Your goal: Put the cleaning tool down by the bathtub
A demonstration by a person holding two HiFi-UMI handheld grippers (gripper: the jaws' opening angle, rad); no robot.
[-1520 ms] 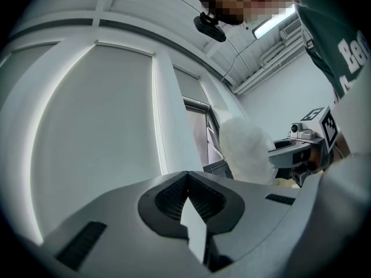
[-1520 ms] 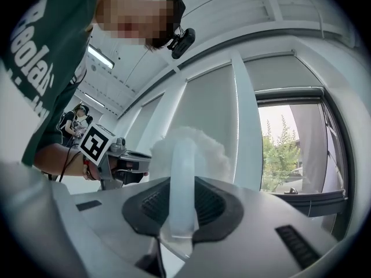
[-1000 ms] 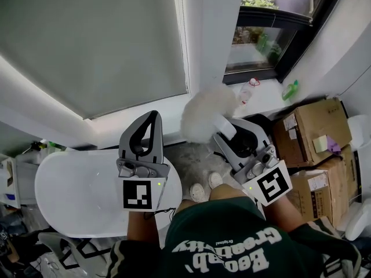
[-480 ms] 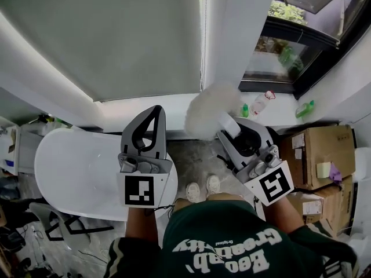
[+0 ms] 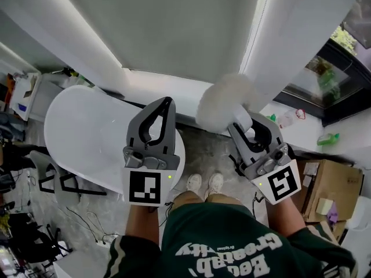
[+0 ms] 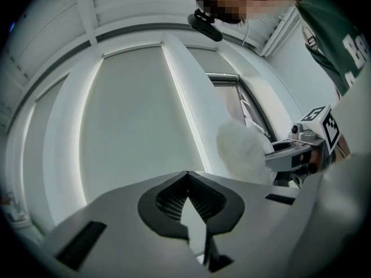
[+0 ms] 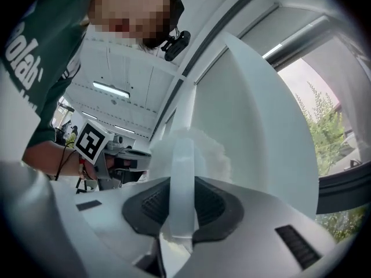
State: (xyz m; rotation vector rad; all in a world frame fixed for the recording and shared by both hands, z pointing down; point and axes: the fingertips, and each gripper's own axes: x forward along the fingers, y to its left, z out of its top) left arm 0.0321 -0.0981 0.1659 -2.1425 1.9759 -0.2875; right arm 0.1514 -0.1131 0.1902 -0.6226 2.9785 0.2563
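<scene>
1. The right hand-held gripper (image 7: 179, 197) is clamped on the cleaning tool (image 5: 223, 102). Its pale flat handle runs straight up between the two pads.
2. The tool's fluffy white head sticks out past the jaw tips. In the head view it points away from the person and slightly to the left.
3. The tool is held up in the air, over the strip of floor (image 5: 204, 154) between the bathtub (image 5: 81, 135) and the window (image 5: 333, 77) side. How high it is above the floor is hard to judge from this steep angle.
4. The left hand-held gripper (image 6: 186, 177) has its jaws together at the tips, with nothing between them. In the head view it sits over the bathtub's right end.
5. The fluffy head lies just right of the left jaw tips, not touching them.
6. The person's shoes (image 5: 204, 183) are on the floor below, between the two grippers.
</scene>
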